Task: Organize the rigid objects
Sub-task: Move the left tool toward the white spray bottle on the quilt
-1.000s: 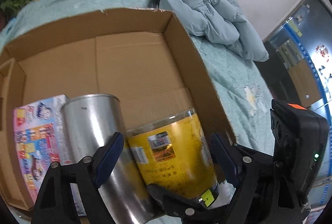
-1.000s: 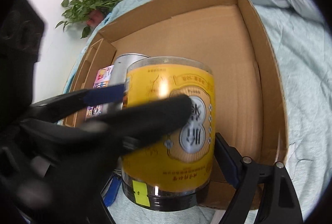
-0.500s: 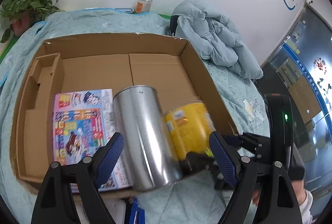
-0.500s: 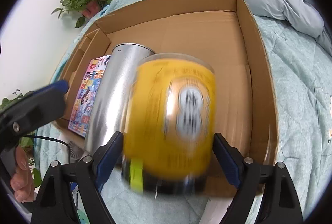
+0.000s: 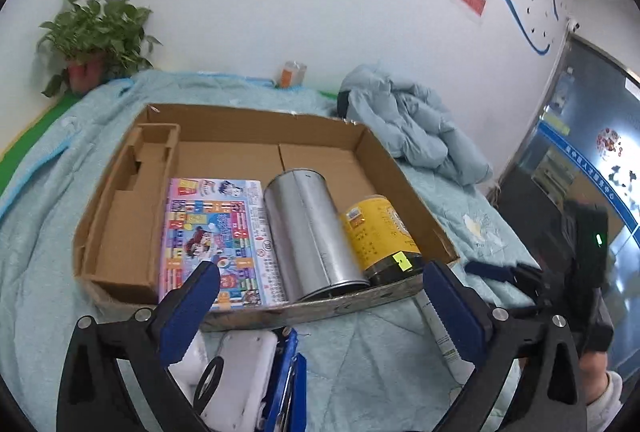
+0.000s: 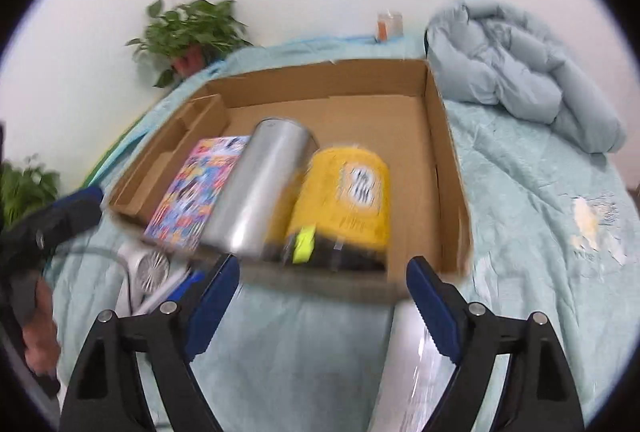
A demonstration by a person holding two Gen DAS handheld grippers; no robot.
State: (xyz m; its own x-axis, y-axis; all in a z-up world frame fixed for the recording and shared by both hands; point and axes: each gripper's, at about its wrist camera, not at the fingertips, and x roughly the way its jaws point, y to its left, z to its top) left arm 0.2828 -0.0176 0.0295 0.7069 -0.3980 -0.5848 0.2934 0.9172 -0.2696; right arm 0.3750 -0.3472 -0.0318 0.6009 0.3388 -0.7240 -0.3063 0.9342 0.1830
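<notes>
Cans and a book lie in my cardboard box [image 5: 384,159] on the light blue blanket [image 5: 380,344]. My yellow can [image 5: 378,232] lies on its side near the right wall of the box. It touches the silver can [image 5: 308,228], which lies on its side too. Left of the silver can sits a colorful picture book [image 5: 212,232], flat on the box floor.

My left gripper [image 5: 324,308] hangs over the near edge of the box. Its jaws have just been opening and are spread wide, with nothing between them. My right gripper [image 6: 324,300] is spread wide too and holds nothing; the yellow can lies just past its blue pads.

Below the box on the blanket I see a white fan [image 6: 144,268] and a blue thing [image 5: 288,376]. A puffy coat [image 5: 408,123] lies behind the box, and a green plant [image 5: 96,31] stands in the corner.
</notes>
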